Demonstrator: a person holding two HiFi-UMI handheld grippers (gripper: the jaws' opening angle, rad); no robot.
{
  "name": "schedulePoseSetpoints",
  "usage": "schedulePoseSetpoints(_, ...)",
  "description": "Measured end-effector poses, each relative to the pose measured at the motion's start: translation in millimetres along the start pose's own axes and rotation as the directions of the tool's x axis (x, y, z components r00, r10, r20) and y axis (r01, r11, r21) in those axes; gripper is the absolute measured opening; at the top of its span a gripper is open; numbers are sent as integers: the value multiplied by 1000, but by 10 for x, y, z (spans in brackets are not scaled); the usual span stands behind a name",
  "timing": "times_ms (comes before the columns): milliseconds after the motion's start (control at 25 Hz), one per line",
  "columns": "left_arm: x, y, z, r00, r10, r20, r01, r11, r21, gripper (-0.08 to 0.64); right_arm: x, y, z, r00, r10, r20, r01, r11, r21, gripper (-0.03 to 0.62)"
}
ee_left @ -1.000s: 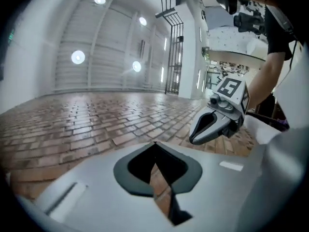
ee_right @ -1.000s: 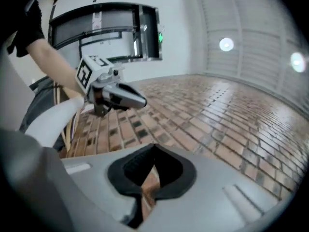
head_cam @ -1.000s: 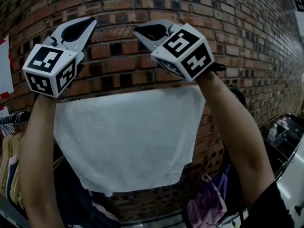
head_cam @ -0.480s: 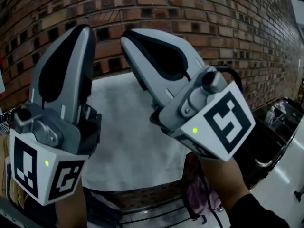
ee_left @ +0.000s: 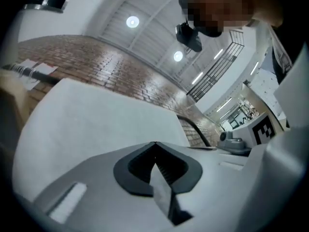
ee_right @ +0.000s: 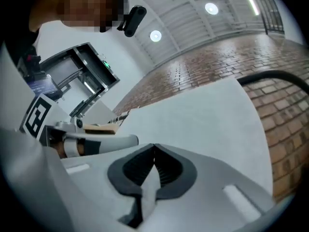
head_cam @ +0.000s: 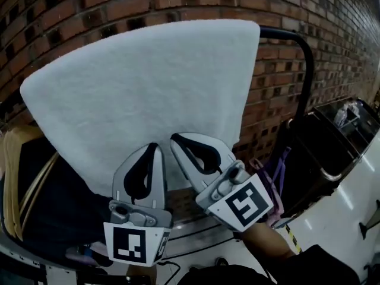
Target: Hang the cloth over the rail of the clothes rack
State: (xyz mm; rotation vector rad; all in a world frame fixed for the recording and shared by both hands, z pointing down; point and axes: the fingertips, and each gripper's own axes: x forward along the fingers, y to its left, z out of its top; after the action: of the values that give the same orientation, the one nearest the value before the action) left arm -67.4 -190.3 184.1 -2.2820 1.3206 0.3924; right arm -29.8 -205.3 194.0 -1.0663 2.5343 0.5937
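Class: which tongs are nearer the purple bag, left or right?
Right. The right tongs, gripping the cloth, sit just left of the purple bag; the left tongs, also gripping it, lie farther left, beyond the right ones.

White cloth point(head_cam: 148, 94); red-brown brick wall point(head_cam: 332, 28); black rail point(head_cam: 307, 70); bag point(head_cam: 274, 174) seemingly purple

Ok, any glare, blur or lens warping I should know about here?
Head view: dim but sharp, brick wall bowed by the lens. Left gripper view: ceiling lights blow out, corners black. Right gripper view: black corners too, cloth evenly lit.
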Motion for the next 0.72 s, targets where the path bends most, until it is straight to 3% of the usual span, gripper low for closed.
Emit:
schedulePoseSetpoints(120, -162, -91, -693, 988, 2, -156, -20, 993, -115, 8, -110, 102, -482, 995, -14, -98, 21, 997, 77, 5)
schedulePoseSetpoints(240, -355, -179, -1067, 971, -5, -239, -37, 984, -174, 8, -277, 210, -836, 985, -24, -169, 47, 990, 133, 5)
schedulePoseSetpoints(440, -561, -238, -1312, 953, 21, -301, -68, 987, -147, 8, -477, 398, -1162, 973, -23, -231, 70, 978, 198, 5)
schedulePoseSetpoints(720, -684, -338, -1495, 937, 29, -349, -80, 988, -132, 8, -627, 543, -1298, 965, -40, -258, 91, 978, 188, 5)
